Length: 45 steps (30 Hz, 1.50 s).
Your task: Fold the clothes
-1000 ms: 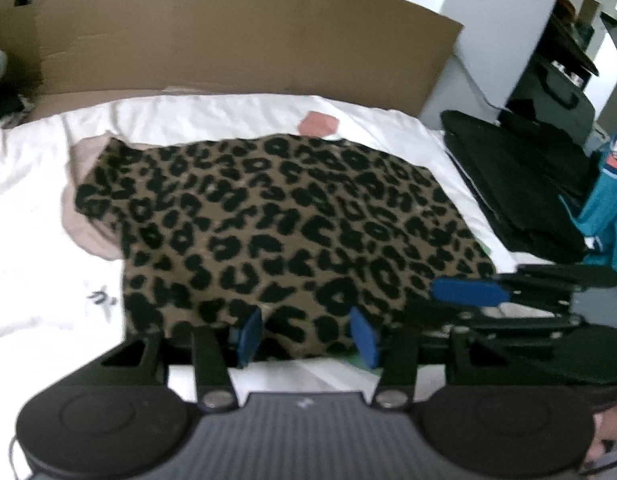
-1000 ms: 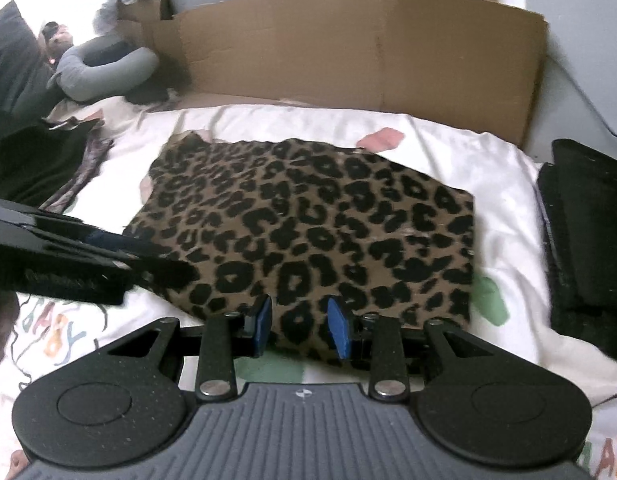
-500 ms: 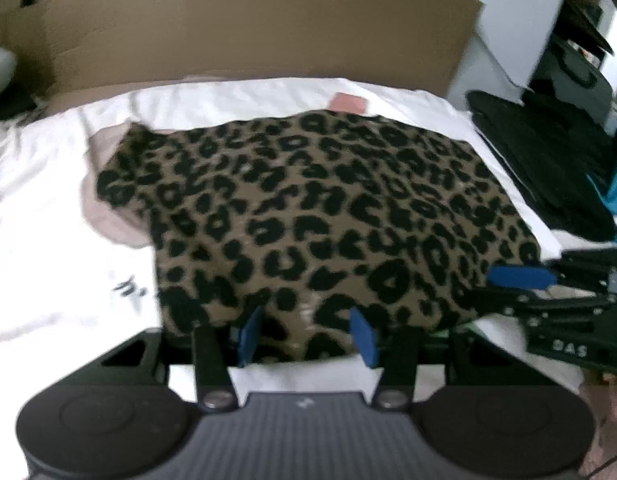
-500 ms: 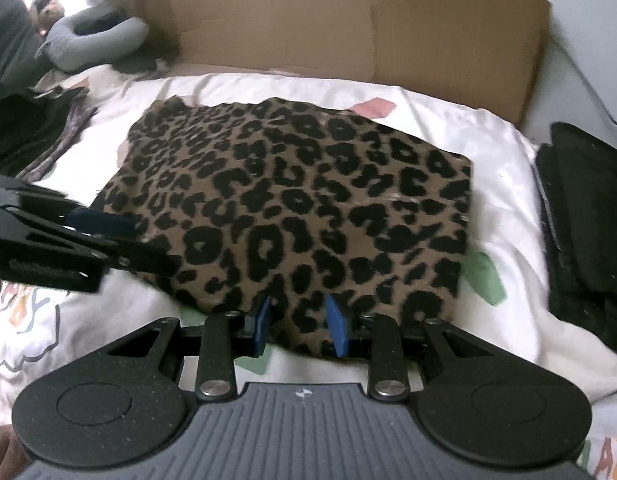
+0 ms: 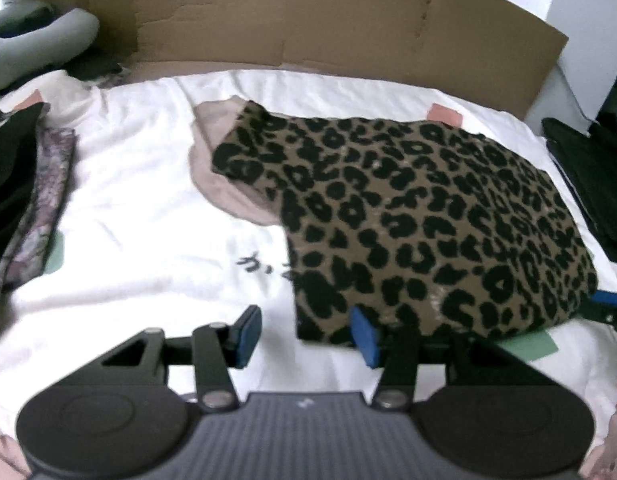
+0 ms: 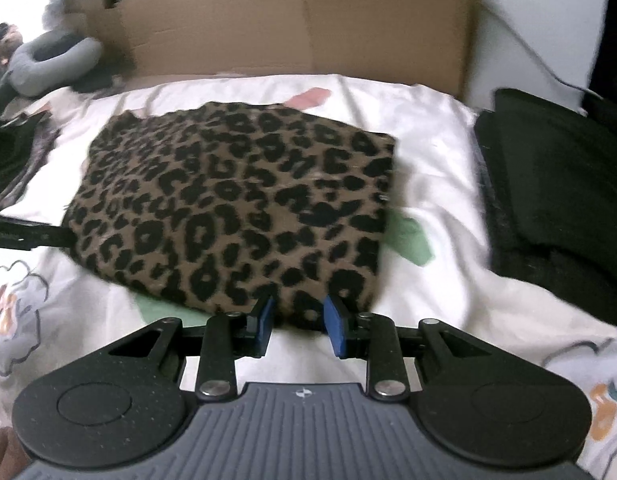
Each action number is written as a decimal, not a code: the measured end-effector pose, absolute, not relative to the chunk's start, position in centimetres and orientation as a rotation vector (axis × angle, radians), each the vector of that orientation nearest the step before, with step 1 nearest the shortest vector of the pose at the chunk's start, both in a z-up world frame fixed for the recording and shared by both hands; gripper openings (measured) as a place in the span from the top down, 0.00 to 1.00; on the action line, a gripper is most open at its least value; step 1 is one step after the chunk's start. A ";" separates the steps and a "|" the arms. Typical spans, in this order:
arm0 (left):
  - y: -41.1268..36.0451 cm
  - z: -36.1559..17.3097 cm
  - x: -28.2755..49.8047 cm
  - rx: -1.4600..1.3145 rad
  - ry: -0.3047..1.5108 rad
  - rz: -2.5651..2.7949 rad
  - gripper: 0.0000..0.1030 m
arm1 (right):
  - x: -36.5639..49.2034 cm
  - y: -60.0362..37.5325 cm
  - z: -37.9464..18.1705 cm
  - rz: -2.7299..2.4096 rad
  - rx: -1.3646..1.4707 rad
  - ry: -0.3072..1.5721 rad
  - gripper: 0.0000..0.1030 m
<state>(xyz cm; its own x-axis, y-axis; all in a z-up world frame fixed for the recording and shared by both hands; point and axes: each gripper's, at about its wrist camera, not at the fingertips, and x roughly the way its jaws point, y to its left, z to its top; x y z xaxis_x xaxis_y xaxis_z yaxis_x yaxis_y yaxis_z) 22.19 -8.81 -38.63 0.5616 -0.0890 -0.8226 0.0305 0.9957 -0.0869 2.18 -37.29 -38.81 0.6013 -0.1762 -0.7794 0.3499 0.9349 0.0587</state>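
Observation:
A folded leopard-print garment [image 5: 420,224] lies on the white printed bedsheet [image 5: 148,216]; it also shows in the right wrist view [image 6: 244,208]. My left gripper [image 5: 306,338] is open at the garment's near left corner, its right finger touching the edge. My right gripper [image 6: 298,326] is open with its blue pads on either side of the garment's near right edge, the fabric between them. The right gripper's tip shows at the right edge of the left wrist view [image 5: 606,308]. The left gripper's arm shows at the garment's left side in the right wrist view [image 6: 24,234].
A cardboard panel [image 5: 308,20] stands at the back of the bed. Dark folded clothes [image 6: 556,200] lie to the right. More dark and patterned clothes [image 5: 24,200] lie on the left. A grey neck pillow [image 6: 52,64] sits at the back left.
My left gripper has slid left off the garment's near edge to its left corner and opened wider. The right gripper has opened slightly at the near right edge.

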 end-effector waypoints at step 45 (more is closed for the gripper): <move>-6.6 -39.6 23.0 -0.260 1.004 -0.087 0.49 | -0.7 -45.3 -43.0 -0.330 1.165 0.765 0.84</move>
